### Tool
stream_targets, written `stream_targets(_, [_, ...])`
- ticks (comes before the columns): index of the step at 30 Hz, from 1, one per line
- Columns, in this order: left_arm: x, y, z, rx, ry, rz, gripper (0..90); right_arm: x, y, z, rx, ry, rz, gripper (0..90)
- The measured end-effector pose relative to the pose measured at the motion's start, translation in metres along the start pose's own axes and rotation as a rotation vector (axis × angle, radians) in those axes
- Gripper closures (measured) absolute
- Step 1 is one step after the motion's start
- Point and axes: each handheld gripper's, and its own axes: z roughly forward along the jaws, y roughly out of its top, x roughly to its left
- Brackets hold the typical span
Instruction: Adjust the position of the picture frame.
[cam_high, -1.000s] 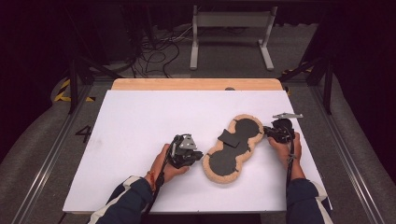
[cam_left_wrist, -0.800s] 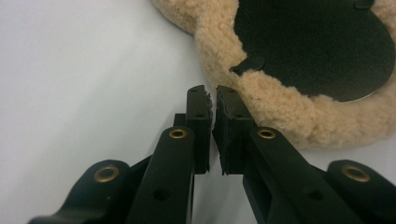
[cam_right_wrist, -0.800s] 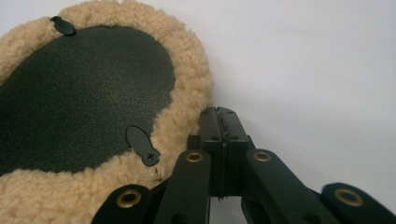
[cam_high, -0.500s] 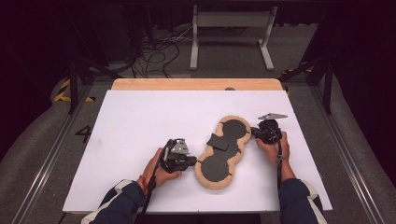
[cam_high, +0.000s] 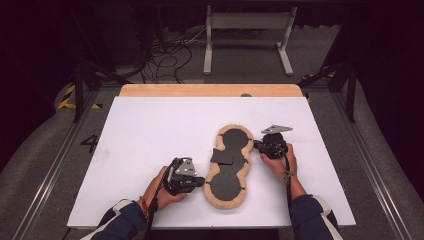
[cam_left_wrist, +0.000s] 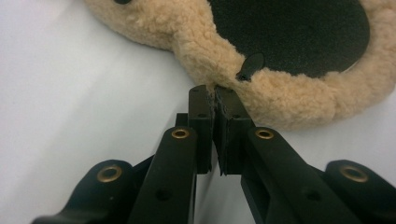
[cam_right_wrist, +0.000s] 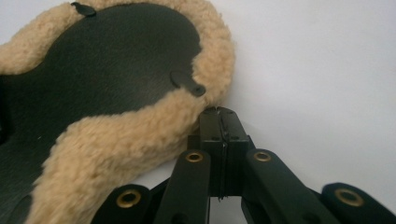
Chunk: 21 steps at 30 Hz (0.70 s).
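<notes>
1. High view: my left claw (cam_high: 200, 181) pinches the fleece rim of the peanut-shaped pad (cam_high: 228, 167) lying mid-table, near its front lobe, so I can steer that end.
2. My right claw (cam_high: 257, 145) is clamped on the rim of the far lobe, so both ends slide together across the white table (cam_high: 150, 135).

Closed claw (cam_right_wrist: 219, 112) against fleece pad (cam_right_wrist: 116, 135)

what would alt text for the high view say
A person at a white table holds a claw in each hand against a figure-eight pad with tan fleece edging and a black centre. The left claw pinches its near lobe's edge; the right claw grips the far lobe's edge.
</notes>
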Motion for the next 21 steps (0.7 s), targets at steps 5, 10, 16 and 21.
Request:
stream_targets(5, [-0.008, -0.005, -0.004, 0.004, -0.017, 0.006, 87.3, 0.020, 0.002, 0.002, 0.014, 0.074, -0.070, 90.0])
stream_targets(10, [-0.013, -0.006, -0.006, 0.008, -0.020, 0.022, 87.3, 0.043, 0.008, 0.007, 0.038, 0.124, -0.156, 90.0])
stream_targets(16, [-0.018, -0.007, -0.006, 0.011, -0.034, 0.031, 88.2, 0.047, 0.012, 0.011, 0.038, 0.137, -0.151, 90.0])
stream_targets(21, [-0.028, -0.005, -0.005, 0.021, -0.039, 0.063, 87.6, 0.058, 0.022, 0.019, 0.064, 0.128, -0.210, 90.0])
